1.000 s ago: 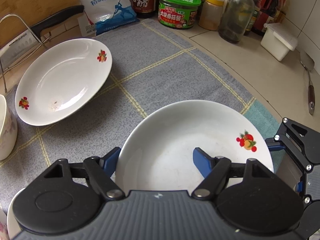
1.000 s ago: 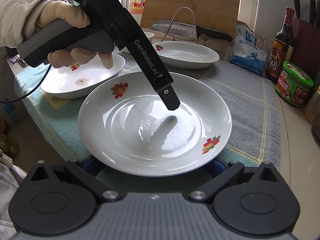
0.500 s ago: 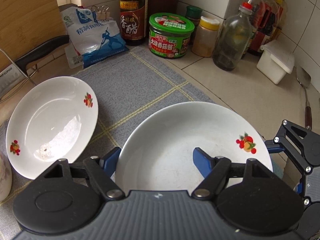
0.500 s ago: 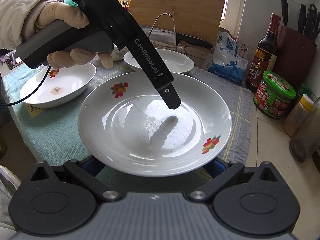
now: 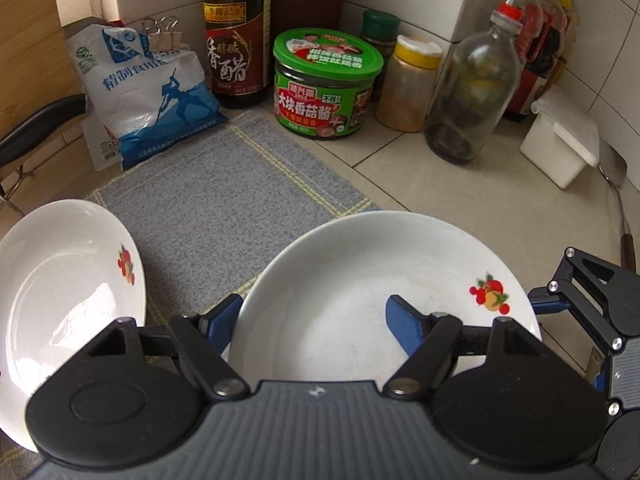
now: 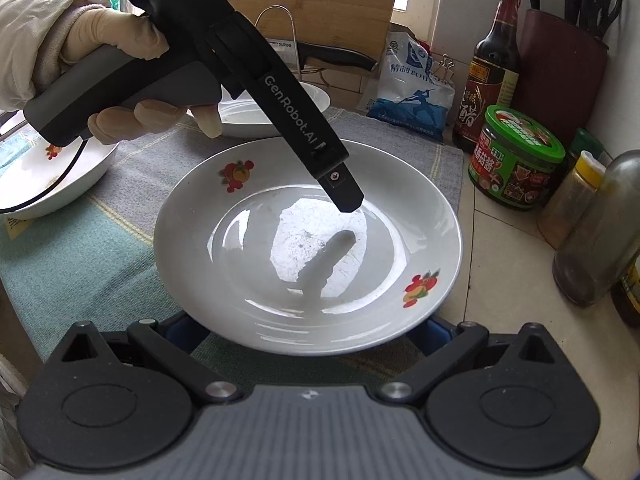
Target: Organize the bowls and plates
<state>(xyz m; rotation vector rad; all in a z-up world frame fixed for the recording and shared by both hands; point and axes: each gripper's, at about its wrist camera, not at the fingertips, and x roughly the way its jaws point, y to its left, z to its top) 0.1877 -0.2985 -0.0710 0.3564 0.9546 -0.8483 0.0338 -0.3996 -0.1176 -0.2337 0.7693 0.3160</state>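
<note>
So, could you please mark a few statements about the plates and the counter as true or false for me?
1. The left hand-held gripper is closed on the rim of the plate. True.
2. The green-lidded jar stands on the grey cloth. False: it stands on the tiled counter, beside the cloth.
3. A second plate lies beside the held one. True.
4. The dark bottle lies on its side. False: it stands upright.
</note>
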